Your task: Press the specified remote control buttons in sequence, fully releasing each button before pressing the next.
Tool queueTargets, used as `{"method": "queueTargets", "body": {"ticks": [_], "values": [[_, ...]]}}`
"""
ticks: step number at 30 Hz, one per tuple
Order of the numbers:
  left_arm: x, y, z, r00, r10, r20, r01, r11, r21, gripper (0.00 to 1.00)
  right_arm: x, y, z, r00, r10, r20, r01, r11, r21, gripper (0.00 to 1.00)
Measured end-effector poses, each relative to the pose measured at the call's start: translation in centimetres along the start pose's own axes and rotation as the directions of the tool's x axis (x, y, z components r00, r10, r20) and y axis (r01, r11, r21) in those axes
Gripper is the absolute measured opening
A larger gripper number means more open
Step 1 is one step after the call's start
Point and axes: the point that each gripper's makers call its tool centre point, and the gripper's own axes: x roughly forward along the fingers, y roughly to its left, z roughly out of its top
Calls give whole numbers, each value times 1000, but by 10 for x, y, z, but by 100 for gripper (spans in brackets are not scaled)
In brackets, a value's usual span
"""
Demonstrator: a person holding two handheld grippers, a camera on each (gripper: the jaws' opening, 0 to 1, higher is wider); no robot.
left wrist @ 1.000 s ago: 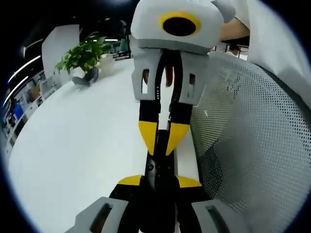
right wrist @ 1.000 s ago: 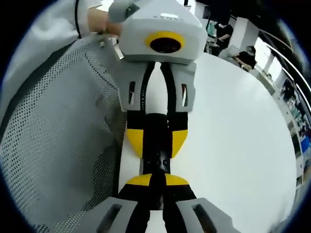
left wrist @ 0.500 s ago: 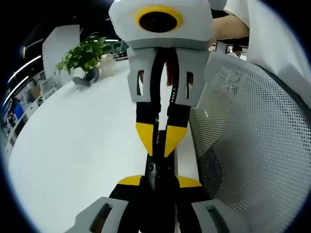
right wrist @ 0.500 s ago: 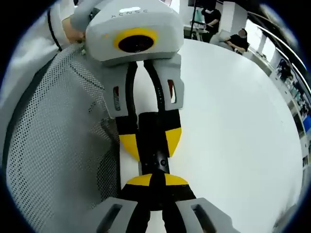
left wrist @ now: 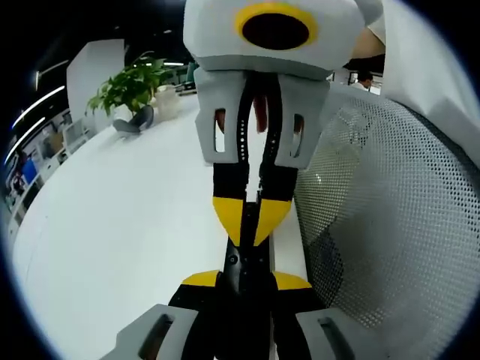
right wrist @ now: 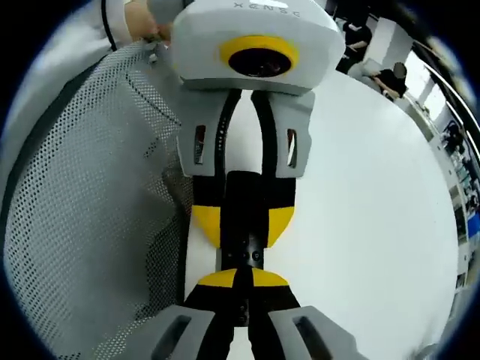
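Jaws of left gripper [left wrist: 246, 279] clamp the slim black remote [left wrist: 244, 264] at its near end; right gripper [right wrist: 241, 279] has yellow tips closed together, pressing down on its buttons. Remote hangs over smooth white table [left wrist: 120, 217], mesh chair back [left wrist: 382, 225] beside it.

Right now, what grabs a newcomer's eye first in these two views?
The two grey-and-yellow grippers meeting nose to nose over the white round table: in the left gripper view the right gripper comes down from the top, its yellow-tipped fingers closed near a slim black remote control held by the left gripper. A grey mesh chair back stands beside them, and a green potted plant sits at the table's far edge.
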Motion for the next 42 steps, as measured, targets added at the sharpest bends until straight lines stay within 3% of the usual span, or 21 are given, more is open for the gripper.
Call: {"method": "queueTargets", "body": {"ticks": [2,5,9,11,23,27,32,33,39,42], "values": [[0,0,0,1000,0,0,0,1000,0,25,0,-1,-1,1000,-1,-13,2,996,87,1],[0,0,0,1000,3,3,-3,1000,-2,25,0,-2,0,1000,-13,10,11,991,132,1],[0,1,0,1000,7,8,-6,1000,-6,25,-1,-3,2,989,-65,130,42,985,168,1],[0,1,0,1000,6,10,-6,1000,-6,25,-2,-5,2,979,-92,184,48,971,232,0],[0,1,0,1000,6,12,-5,1000,-5,25,-1,1,5,985,-68,159,49,992,119,0],[0,1,0,1000,6,11,-5,1000,-3,25,1,2,4,995,-51,87,49,999,24,0],[0,0,0,1000,4,19,-4,1000,-1,25,2,2,5,1000,-20,24,19,1000,24,0],[-1,0,0,1000,4,22,-4,1000,-1,25,2,2,4,1000,-13,11,13,999,-39,0],[-1,0,0,1000,2,25,-2,1000,0,25,-1,2,3,997,20,72,-22,1000,18,0],[-2,1,-1,999,-11,39,11,1000,-2,25,-3,2,3,991,36,127,-51,992,117,0]]}}
